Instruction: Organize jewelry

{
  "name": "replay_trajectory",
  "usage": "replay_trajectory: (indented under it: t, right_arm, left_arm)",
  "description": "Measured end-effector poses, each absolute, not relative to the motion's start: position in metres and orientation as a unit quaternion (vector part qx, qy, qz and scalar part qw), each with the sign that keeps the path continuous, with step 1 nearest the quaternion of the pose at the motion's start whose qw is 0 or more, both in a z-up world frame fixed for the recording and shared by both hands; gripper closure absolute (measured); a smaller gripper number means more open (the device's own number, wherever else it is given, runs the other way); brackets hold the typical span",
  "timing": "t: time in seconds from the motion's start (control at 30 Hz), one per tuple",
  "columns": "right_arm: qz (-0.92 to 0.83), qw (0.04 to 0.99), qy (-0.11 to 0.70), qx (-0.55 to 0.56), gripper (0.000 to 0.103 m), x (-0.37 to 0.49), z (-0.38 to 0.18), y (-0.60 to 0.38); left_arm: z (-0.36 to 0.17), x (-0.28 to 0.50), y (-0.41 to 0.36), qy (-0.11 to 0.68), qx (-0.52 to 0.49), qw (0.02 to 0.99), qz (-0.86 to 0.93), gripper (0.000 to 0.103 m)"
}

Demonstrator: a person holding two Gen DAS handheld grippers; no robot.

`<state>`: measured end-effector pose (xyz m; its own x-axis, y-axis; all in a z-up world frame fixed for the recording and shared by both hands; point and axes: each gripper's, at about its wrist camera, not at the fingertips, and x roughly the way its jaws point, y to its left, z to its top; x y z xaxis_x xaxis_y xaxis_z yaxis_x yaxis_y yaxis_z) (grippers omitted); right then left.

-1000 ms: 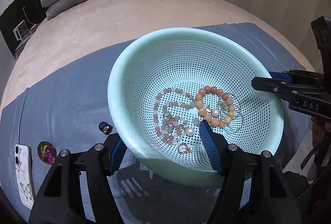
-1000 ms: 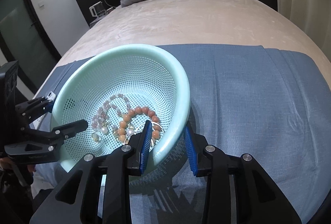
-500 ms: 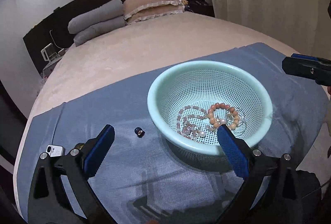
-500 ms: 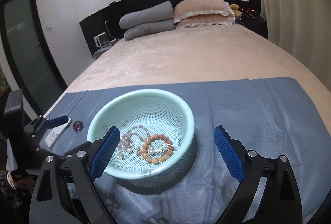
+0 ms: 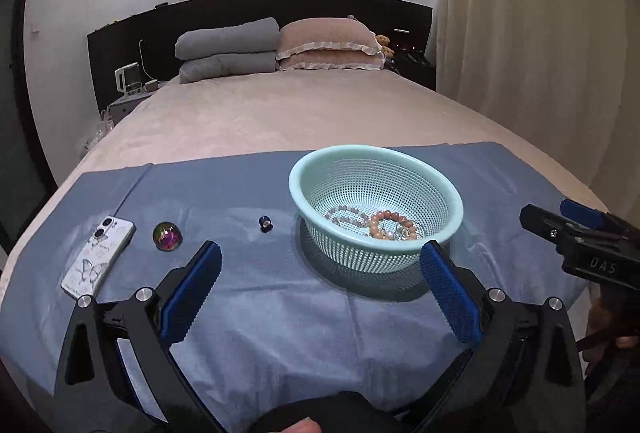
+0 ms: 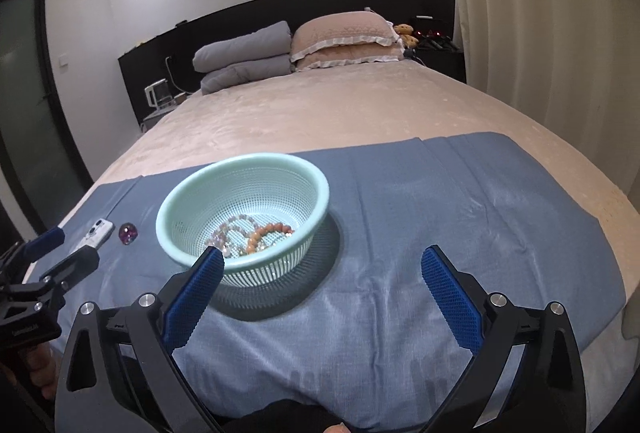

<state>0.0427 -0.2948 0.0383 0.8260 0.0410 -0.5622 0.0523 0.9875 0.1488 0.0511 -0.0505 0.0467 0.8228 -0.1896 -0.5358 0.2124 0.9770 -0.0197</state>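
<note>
A mint green perforated basket (image 5: pixel 440 189) stands on a blue cloth (image 5: pixel 280 313) on the bed; it also shows in the right wrist view (image 6: pixel 180 201). It holds an orange bead bracelet (image 5: pixel 390 222), a pale pink bead strand (image 5: pixel 346 213) and small pearl pieces. A small dark blue ring (image 5: pixel 265 223) lies on the cloth left of the basket. My left gripper (image 5: pixel 320 297) is open and empty, in front of the basket. My right gripper (image 6: pixel 320 297) is open and empty, in front and right of the basket.
A white phone with butterfly case (image 5: pixel 98 257) and an iridescent round stone (image 5: pixel 167 236) lie on the cloth at the left. Pillows (image 5: pixel 328 45) and a folded grey duvet (image 5: pixel 228 49) lie at the headboard. A curtain (image 5: pixel 540 33) hangs to the right.
Both grippers let go of the basket rim, opened wide and pulled back and up. The basket now stands level on the cloth.
</note>
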Motion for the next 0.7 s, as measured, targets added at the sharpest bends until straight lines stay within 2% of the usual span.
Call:
replay_trajectory:
  t: [0.2, 0.7]
  right_arm:
    - [-0.008, 0.946, 0.319, 0.061, 0.008, 0.036, 0.008, -0.283]
    - [-0.023, 0.945, 0.328, 0.008, 0.008, 0.036, 0.000, -0.259]
  left_arm:
    - [0.026, 0.037, -0.058, 0.293, 0.027, 0.950, -0.107, 0.006]
    - [0.016, 0.032, -0.057, 0.289, 0.034, 0.951, -0.101, 0.006]
